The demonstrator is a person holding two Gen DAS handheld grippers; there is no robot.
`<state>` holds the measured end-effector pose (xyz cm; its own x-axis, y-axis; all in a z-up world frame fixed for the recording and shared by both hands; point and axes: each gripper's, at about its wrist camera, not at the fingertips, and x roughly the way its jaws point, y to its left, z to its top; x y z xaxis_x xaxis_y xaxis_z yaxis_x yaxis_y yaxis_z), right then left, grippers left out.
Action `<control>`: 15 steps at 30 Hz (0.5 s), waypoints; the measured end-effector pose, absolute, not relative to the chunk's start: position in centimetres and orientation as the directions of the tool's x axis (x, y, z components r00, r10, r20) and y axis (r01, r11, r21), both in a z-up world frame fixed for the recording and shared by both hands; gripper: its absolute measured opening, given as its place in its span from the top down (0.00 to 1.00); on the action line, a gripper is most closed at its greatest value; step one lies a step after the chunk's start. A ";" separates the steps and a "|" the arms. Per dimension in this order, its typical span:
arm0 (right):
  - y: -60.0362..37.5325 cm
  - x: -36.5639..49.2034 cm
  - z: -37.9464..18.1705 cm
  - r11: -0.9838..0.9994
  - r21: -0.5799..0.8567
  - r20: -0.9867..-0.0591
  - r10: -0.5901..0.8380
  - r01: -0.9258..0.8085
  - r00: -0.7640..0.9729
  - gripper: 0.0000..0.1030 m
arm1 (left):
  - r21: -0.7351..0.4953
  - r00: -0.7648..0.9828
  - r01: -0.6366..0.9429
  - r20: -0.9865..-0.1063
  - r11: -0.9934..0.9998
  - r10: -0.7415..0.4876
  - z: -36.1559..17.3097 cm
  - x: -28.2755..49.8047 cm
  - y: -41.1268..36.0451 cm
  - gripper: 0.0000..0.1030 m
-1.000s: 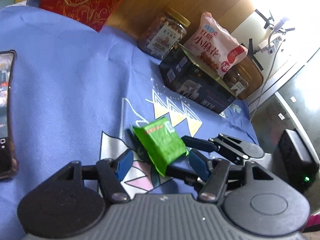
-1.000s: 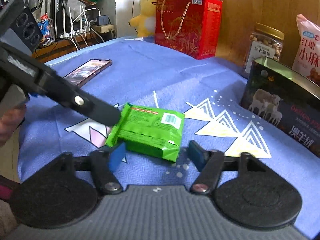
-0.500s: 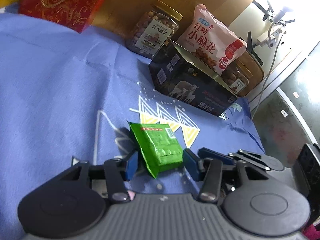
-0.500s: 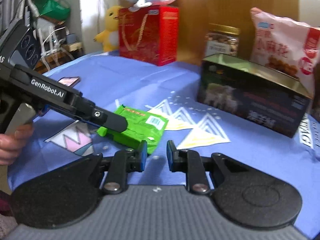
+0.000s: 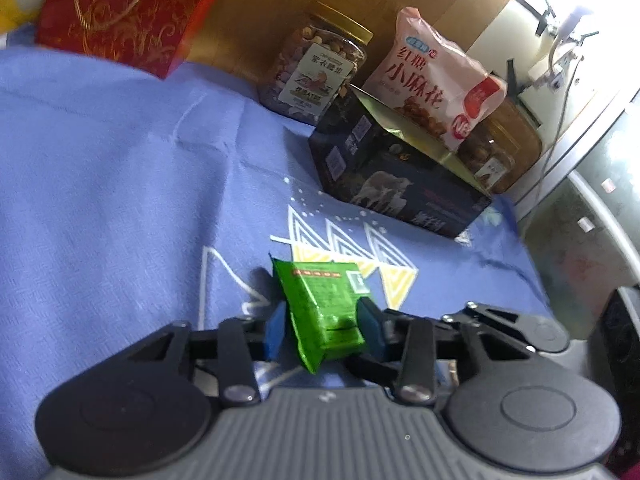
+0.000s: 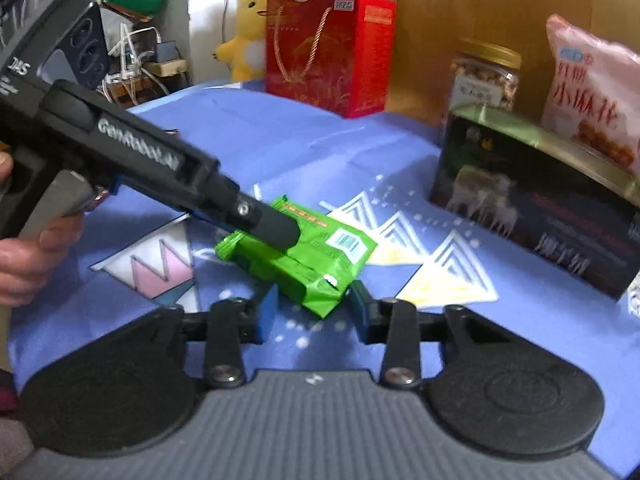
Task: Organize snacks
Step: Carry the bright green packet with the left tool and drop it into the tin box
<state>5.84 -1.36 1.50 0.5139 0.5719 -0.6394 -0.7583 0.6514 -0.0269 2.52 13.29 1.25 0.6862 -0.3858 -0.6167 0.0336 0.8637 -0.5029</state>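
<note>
The left gripper point(image 5: 322, 330) has its jaws clamped on the green packet point(image 5: 325, 312) above the blue worktop point(image 5: 100, 184). The right gripper point(image 6: 312, 310) has its jaws open around the packet's corner, short of the dark box point(image 6: 536, 208).

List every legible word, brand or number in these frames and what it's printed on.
"红糖 小麻花": pink snack bag
"GenRobot.AI", blurred: side of left gripper
"DAS", partly cut off: left gripper body
Nut jar label: Chinese text, too blurred
Dark box: large Chinese characters at one end, too blurred
Green snack packet: barcode and small print, unreadable
Red gift bag: small tag, unreadable
</note>
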 end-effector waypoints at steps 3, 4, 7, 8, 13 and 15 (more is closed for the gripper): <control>-2.2 5.8 1.9 0.674 -0.022 -0.608 0.577 -0.738 0.545 0.62 | -0.510 0.692 0.064 -0.597 0.858 -0.406 2.3 3.3 13.0 0.68; -2.5 5.7 2.1 0.685 -0.026 -0.594 0.575 -0.728 0.563 0.62 | -0.508 0.696 0.085 -0.586 0.857 -0.416 2.8 3.7 12.8 0.68; -3.9 5.6 3.7 0.726 -0.055 -0.522 0.564 -0.685 0.640 0.62 | -0.466 0.716 0.168 -0.548 0.869 -0.433 5.2 5.1 11.1 0.68; -4.5 5.6 4.3 0.741 -0.067 -0.493 0.557 -0.668 0.668 0.62 | -0.453 0.721 0.192 -0.536 0.871 -0.438 6.0 5.6 10.5 0.68; -6.9 7.3 6.7 0.814 -0.120 -0.394 0.487 -0.569 0.780 0.62 | -0.385 0.741 0.309 -0.476 0.870 -0.473 9.6 9.6 6.9 0.68; -7.8 8.8 7.3 0.834 -0.117 -0.382 0.464 -0.540 0.799 0.62 | -0.349 0.751 0.320 -0.472 0.881 -0.461 10.3 11.3 5.5 0.68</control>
